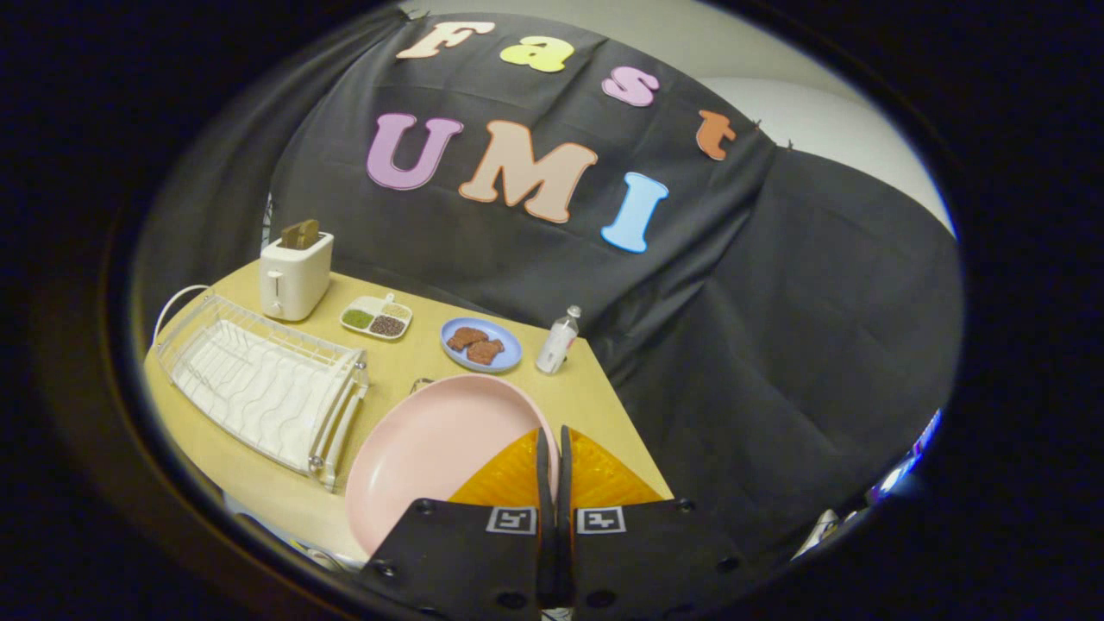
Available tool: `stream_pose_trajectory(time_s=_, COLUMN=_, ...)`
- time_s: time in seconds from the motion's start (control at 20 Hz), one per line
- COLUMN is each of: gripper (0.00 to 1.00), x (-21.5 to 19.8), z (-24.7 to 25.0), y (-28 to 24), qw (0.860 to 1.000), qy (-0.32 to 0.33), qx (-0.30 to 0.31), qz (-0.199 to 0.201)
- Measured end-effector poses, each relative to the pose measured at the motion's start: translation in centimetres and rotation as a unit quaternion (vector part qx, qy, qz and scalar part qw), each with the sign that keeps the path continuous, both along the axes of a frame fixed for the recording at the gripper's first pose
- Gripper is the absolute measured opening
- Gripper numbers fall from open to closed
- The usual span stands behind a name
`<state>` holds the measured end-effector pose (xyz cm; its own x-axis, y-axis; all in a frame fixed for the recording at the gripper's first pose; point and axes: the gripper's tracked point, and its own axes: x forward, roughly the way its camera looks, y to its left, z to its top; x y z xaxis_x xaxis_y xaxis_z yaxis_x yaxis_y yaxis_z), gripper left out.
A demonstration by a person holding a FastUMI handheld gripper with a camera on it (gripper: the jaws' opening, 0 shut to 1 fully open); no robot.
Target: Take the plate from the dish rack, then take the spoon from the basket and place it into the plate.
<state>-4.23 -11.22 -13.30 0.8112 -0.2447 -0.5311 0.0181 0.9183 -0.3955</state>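
Pink and smooth, the plate sits nearest, its right rim caught between the two fingers of the gripper, which are pressed together on that thin edge. The plate seems to be carried above the bench's near edge rather than lying on it, though contact with the surface cannot be judged. It holds nothing. Its lower part is cut off behind the gripper body, and just past its far rim a small metal loop peeks out, too little of it showing to say what it is.

To the left, along the bench's left edge, lies the white wire dish rack over a ribbed white tray; its slots hold nothing. A white cord curves out behind its far corner.

Further back, near the middle of the bench, a blue plate carries two brown, rough-looking pieces of food. Left of it a small divided tray holds green, dark and pale grains in separate sections. A small clear bottle with a white label stands tilted in this view at the bench's right edge.

At the far left corner a white toaster has a brown slice standing up out of its slot.
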Motion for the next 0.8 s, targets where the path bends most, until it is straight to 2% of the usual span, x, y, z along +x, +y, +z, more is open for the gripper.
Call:
stream_pose_trajectory(time_s=0.3, gripper=0.03, x=-1.7, z=-4.3, y=-3.4, qw=0.998, qy=0.004, qx=0.055, qz=-0.02)
stream_pose_trajectory(time_s=0.8, gripper=0.03, x=-2.0, z=-13.0, y=-5.4, qw=0.987, qy=0.027, qx=0.152, qz=-0.033)
